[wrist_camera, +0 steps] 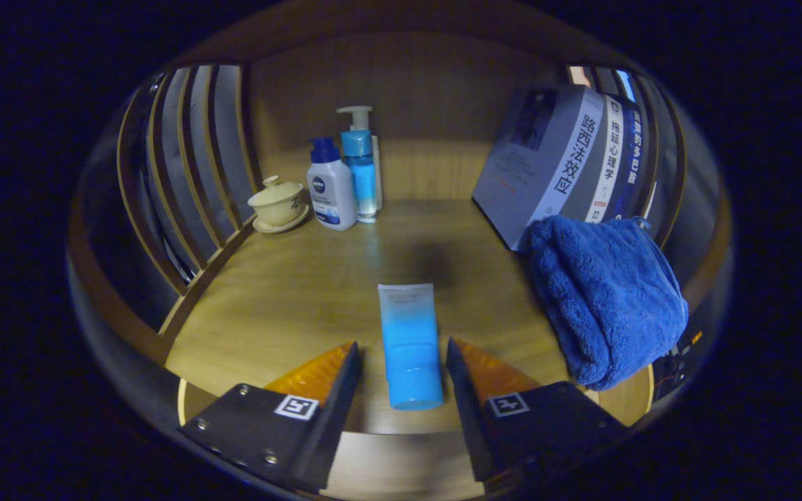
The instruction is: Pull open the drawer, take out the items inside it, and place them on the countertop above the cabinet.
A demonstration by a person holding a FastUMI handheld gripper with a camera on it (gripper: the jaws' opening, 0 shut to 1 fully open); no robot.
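Gripper: the gripper is seen with its two fingers spread apart, released, nothing clamped.
Between the fingers: one blue squeeze tube with a pale crimped end is laid flat on the wooden countertop, cap end toward the gripper, crimped end pointing away. A gap is seen on each side between tube and finger; contact cannot be made out.
Right of the fingers: one blue fluffy towel is bunched near the countertop's front right, its far side against the books.
Books: three books are counted, stood together and leaning, behind the towel at the right.
Far left corner: two pump bottles are stood side by side, touching or nearly so: one white bottle with a dark blue pump and one clear blue bottle with a white pump.
Beside the bottles: one cream lidded cup on a saucer is set just left of the white bottle, next to the slatted wooden side rail.
Back: a wooden back panel is seen beyond the bottles.
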